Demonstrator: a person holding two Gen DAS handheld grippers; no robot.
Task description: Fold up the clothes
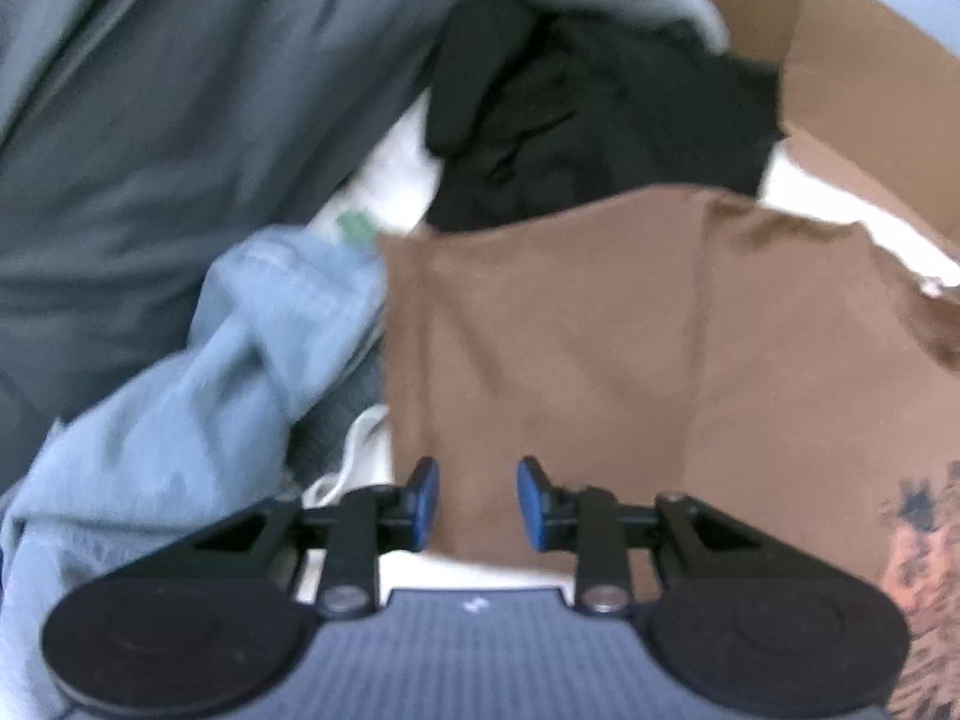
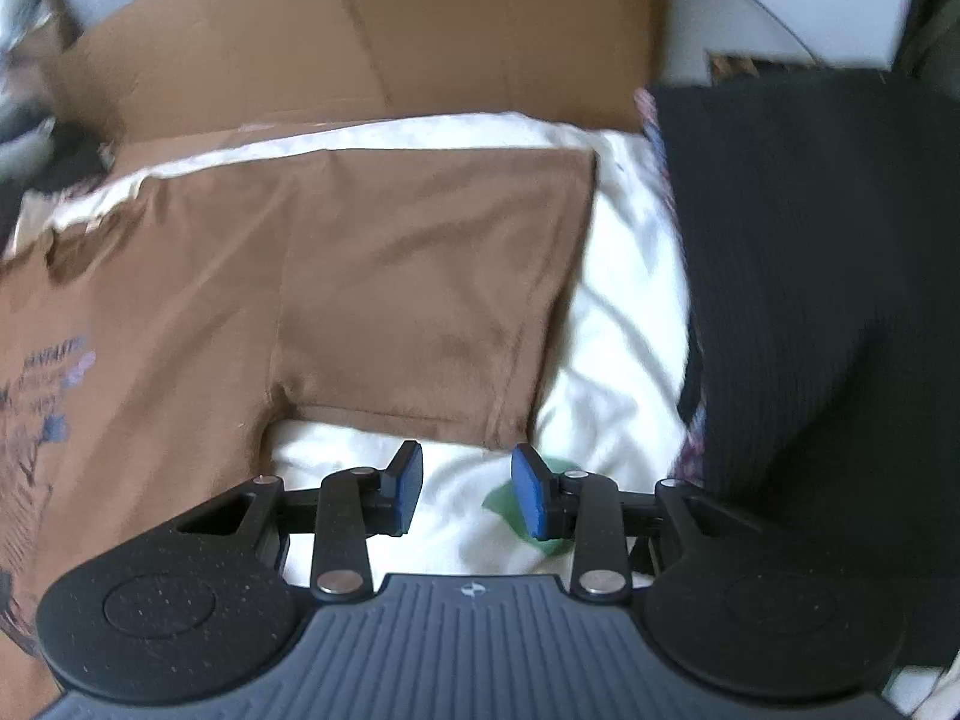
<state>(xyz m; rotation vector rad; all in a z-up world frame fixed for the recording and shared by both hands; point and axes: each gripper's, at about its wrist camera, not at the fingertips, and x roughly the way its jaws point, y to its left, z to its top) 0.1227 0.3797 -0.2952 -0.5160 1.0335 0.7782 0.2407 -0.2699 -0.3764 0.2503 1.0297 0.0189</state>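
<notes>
Our right gripper (image 2: 465, 492) has its two blue pads apart with nothing between them. It hangs over the white sheet (image 2: 618, 324), and the hem of the brown T-shirt's (image 2: 252, 276) sleeve (image 2: 432, 276) lies just ahead of the fingertips. The sleeve stretches away from the shirt body toward the right of this view, and its far corner ends before the black ribbed garment (image 2: 828, 276). So the sleeve's long axis runs across our fingers, and we judge that this hand is the nearer one to fold it inward.

Our left gripper (image 1: 478, 504) is also partly open and holds nothing. Its pads are over the near edge of the brown shirt, whose cloth spreads forward from them. To its left a light blue denim piece (image 1: 198, 396) lies just beside the shirt's edge, and a black garment (image 1: 588, 114) lies beyond. Free room on this side is small. The cardboard box (image 2: 372, 30) stands behind, so the open sheet lies mostly to the right.
</notes>
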